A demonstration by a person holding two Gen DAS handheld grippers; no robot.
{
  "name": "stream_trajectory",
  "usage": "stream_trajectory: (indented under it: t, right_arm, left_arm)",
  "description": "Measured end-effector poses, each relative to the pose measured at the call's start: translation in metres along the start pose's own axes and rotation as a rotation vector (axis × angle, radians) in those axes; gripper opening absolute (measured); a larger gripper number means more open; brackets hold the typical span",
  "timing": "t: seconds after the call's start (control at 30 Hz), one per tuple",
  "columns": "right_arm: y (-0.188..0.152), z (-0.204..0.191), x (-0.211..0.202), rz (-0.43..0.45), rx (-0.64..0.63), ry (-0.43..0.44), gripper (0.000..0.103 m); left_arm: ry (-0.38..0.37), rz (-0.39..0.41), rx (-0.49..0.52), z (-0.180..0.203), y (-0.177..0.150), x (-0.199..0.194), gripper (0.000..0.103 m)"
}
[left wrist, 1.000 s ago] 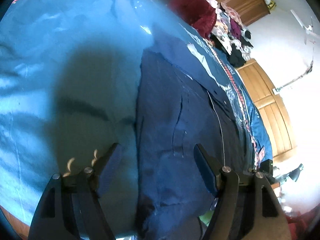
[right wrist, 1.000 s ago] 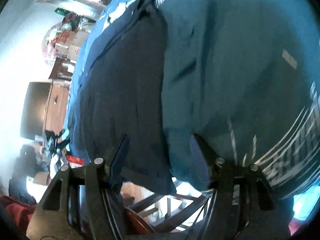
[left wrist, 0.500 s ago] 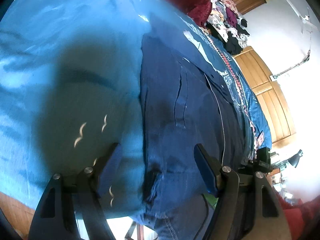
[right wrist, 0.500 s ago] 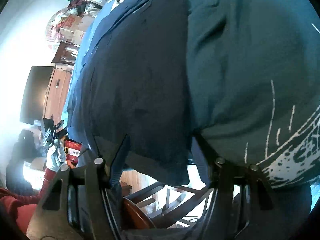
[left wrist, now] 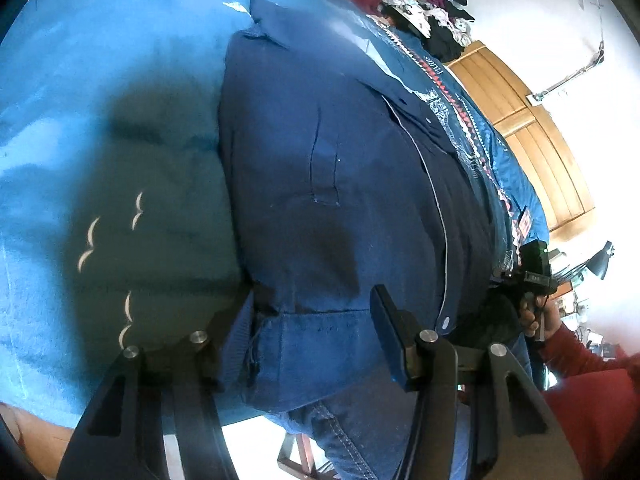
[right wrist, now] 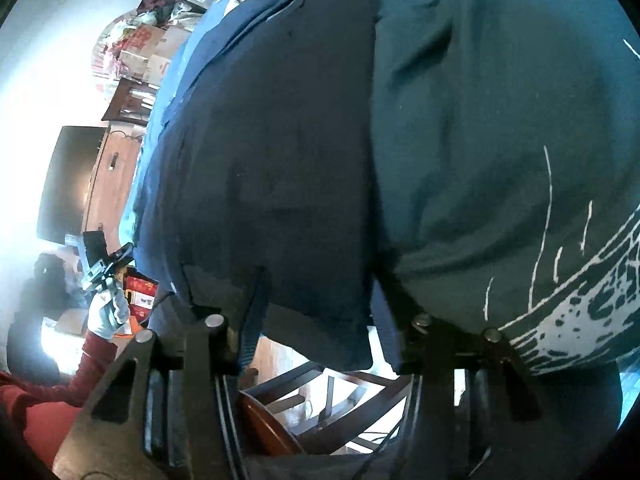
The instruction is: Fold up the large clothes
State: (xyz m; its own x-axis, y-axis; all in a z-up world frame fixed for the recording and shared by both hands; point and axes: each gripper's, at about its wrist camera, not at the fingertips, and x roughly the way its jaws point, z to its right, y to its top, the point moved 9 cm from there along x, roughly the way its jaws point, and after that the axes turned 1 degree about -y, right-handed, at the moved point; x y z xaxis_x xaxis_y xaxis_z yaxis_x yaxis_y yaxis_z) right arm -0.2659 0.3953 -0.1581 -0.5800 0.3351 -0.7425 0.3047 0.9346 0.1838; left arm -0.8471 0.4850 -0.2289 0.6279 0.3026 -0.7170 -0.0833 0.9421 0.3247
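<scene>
Dark blue shirt (left wrist: 328, 184) lying flat on teal bedcover (left wrist: 120, 128), straight ahead of both grippers. Collar at far end, chest pocket and button placket visible. Left gripper (left wrist: 312, 320) spread wide over near hem. Right gripper (right wrist: 316, 300) also spread, around near corner, not pinching.

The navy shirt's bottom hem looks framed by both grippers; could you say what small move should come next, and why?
Probably close both grippers on the hem. The left gripper and right gripper are open, each straddling a bottom corner of the navy shirt, which lies flat on the blue bedspread.
</scene>
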Motion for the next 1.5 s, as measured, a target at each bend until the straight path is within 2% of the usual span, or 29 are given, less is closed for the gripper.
stream_trajectory:
  t: [0.17,0.2,0.27,0.37,0.4,0.53,0.63,0.7,0.73,0.77,0.83,0.9,0.97,1.07,1.2,1.23,1.27,1.3,1.37,1.5]
  right_arm:
    - [-0.002,-0.005,-0.002,0.002,-0.015,0.0,0.049]
    - [-0.003,-0.008,-0.004,0.001,-0.025,-0.003,0.047]
    - [-0.004,-0.018,-0.011,0.016,-0.066,-0.022,0.043]
    - [-0.005,-0.021,-0.017,0.031,-0.073,-0.001,0.04]
    - [-0.006,-0.02,-0.015,0.027,-0.07,0.009,0.04]
    - [-0.003,-0.012,-0.006,0.008,-0.001,0.093,0.04]
    - [-0.003,0.0,-0.001,-0.001,0.054,0.142,0.041]
    - [-0.005,0.003,0.005,-0.019,0.065,0.148,0.041]
    - [-0.005,0.002,0.006,-0.023,0.059,0.141,0.04]
    - [-0.004,-0.001,0.007,-0.027,0.045,0.135,0.04]
    - [-0.004,-0.013,0.0,-0.022,0.023,0.16,0.025]
    - [-0.001,-0.02,-0.012,-0.001,0.015,0.187,0.016]
    - [0.0,-0.018,-0.012,0.0,0.009,0.148,0.017]
    - [-0.005,-0.011,0.005,-0.038,0.02,0.109,0.03]
    - [-0.007,-0.012,0.001,-0.003,0.01,0.091,0.029]
    - [-0.008,-0.013,-0.001,0.003,0.0,0.082,0.013]
    - [-0.008,-0.014,-0.005,0.017,-0.011,0.062,0.005]
    - [-0.007,-0.019,-0.012,0.037,-0.004,0.084,0.004]
    - [-0.003,-0.032,-0.026,0.076,-0.005,0.133,0.003]
    - [0.01,-0.064,-0.055,0.148,-0.016,0.229,0.003]
  left_arm:
    - [-0.018,-0.006,-0.003,-0.002,-0.002,0.004,0.058]
    - [-0.017,-0.006,0.002,-0.001,-0.003,0.002,0.058]
    - [-0.019,0.004,0.013,0.003,-0.001,-0.002,0.051]
    - [-0.021,0.026,0.012,0.003,0.0,-0.01,0.038]
    - [-0.029,0.031,0.005,0.001,0.0,-0.013,0.037]
    - [-0.106,0.009,-0.04,-0.002,-0.005,-0.007,0.034]
    - [-0.222,-0.041,-0.1,-0.006,-0.01,-0.001,0.034]
    - [-0.239,-0.07,-0.119,-0.012,-0.012,0.004,0.032]
    - [-0.235,-0.081,-0.121,-0.015,-0.012,0.007,0.026]
    - [-0.234,-0.086,-0.116,-0.016,-0.01,0.009,0.025]
    - [-0.248,-0.078,-0.1,-0.009,-0.005,0.008,0.025]
    - [-0.266,-0.054,-0.073,0.003,0.002,0.003,0.025]
    - [-0.215,-0.058,-0.043,0.002,0.005,0.006,0.023]
    - [-0.184,-0.085,-0.063,-0.009,0.006,0.025,0.019]
    - [-0.209,-0.058,-0.053,0.0,0.009,0.022,0.017]
    - [-0.219,-0.052,-0.052,0.003,0.008,0.021,0.017]
    - [-0.224,-0.045,-0.058,0.004,0.007,0.02,0.017]
    - [-0.231,-0.036,-0.066,0.004,0.007,0.019,0.016]
    - [-0.301,0.024,-0.096,0.015,0.015,0.009,0.016]
    - [-0.414,0.128,-0.067,0.053,0.039,-0.019,0.016]
